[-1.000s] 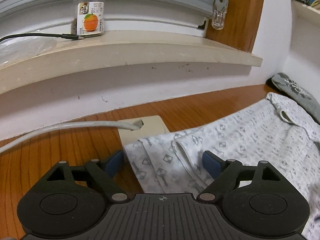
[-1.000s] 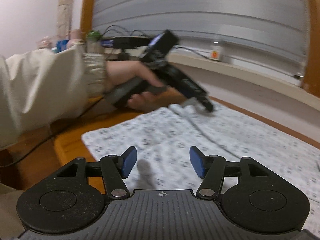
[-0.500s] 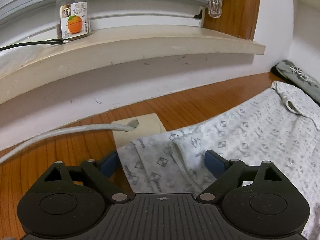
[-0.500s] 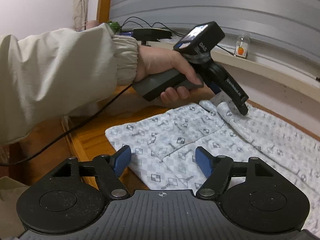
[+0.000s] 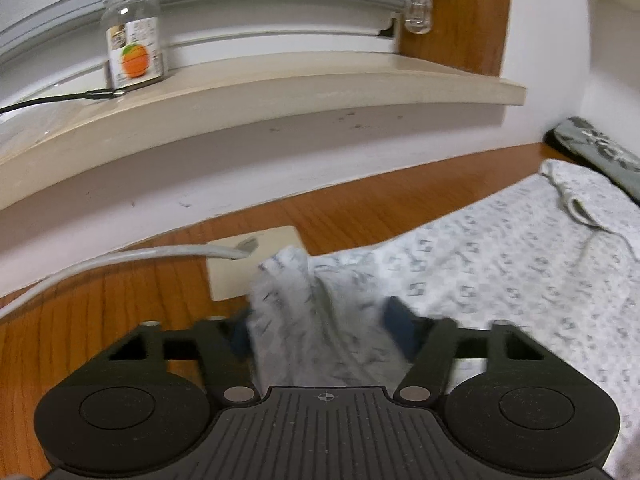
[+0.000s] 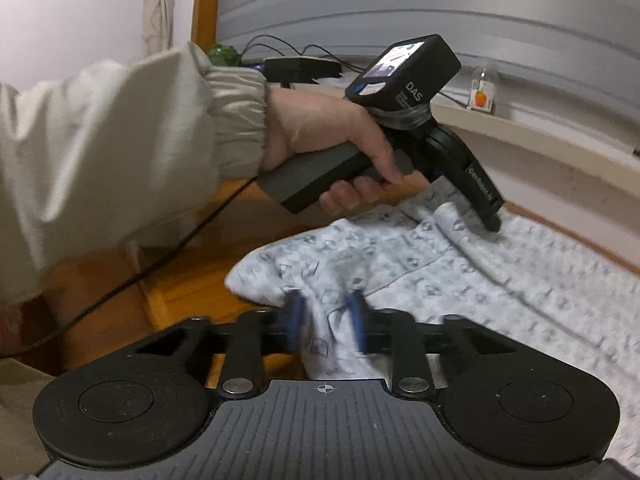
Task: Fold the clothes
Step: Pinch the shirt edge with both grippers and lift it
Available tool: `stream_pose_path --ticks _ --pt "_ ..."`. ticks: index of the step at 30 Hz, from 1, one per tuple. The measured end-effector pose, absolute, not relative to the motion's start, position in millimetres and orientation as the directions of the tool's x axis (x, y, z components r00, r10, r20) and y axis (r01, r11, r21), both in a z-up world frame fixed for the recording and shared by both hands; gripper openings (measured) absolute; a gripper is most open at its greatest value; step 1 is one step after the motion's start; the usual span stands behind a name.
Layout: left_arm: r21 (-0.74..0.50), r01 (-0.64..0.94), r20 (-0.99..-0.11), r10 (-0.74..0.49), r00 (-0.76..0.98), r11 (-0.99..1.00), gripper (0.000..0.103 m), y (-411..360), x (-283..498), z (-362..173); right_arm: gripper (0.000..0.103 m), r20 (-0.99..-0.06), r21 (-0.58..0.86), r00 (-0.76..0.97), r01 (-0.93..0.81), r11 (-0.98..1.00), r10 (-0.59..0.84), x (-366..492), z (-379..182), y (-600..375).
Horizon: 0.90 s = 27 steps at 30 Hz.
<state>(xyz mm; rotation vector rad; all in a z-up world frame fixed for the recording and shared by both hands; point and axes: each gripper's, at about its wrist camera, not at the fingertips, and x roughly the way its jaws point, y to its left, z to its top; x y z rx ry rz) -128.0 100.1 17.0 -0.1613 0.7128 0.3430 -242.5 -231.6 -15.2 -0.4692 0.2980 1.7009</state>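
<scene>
Both grippers have narrowed onto the cloth since half a second ago, when each stood spread wide above it. Now the left gripper (image 5: 324,330), near the wooden floor's wall edge by the beige cable plate (image 5: 244,264), half-closes on a raised ridge of the patterned garment (image 5: 500,264). At the cloth's near corner, the right gripper (image 6: 326,322) pinches a bunched fold, jaws almost together. Grey-white checked fabric lies spread flat rightward.

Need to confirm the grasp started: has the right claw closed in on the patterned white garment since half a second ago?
Yes. The right claw has narrowed onto the patterned white garment, whose corner now bunches between its blue pads, lifted off the wooden table.
</scene>
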Motion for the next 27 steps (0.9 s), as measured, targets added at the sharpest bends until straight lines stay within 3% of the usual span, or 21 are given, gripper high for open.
stream_pose_path --ticks 1,4,15,27 --pt "-0.027 -0.357 -0.660 0.251 0.708 0.934 0.031 97.4 -128.7 19.7 0.013 -0.466 -0.064 -0.129 -0.982 -0.178 0.876 -242.1 -14.8 -230.7" --pt "-0.021 -0.344 -0.644 0.251 0.723 0.939 0.018 89.8 -131.4 28.9 0.012 -0.465 -0.064 -0.115 -0.984 -0.163 0.878 -240.8 -13.7 -228.0" --pt "-0.012 -0.290 -0.568 0.232 0.790 0.957 0.015 59.8 -123.1 85.6 0.011 -0.314 0.004 -0.067 -0.998 -0.069 0.947 -190.0 17.2 -258.1" --pt "0.049 -0.104 -0.499 0.114 0.859 0.993 0.014 -45.0 5.2 139.1 0.011 -0.169 -0.019 0.227 -0.974 0.227 0.959 -127.8 36.9 -304.2"
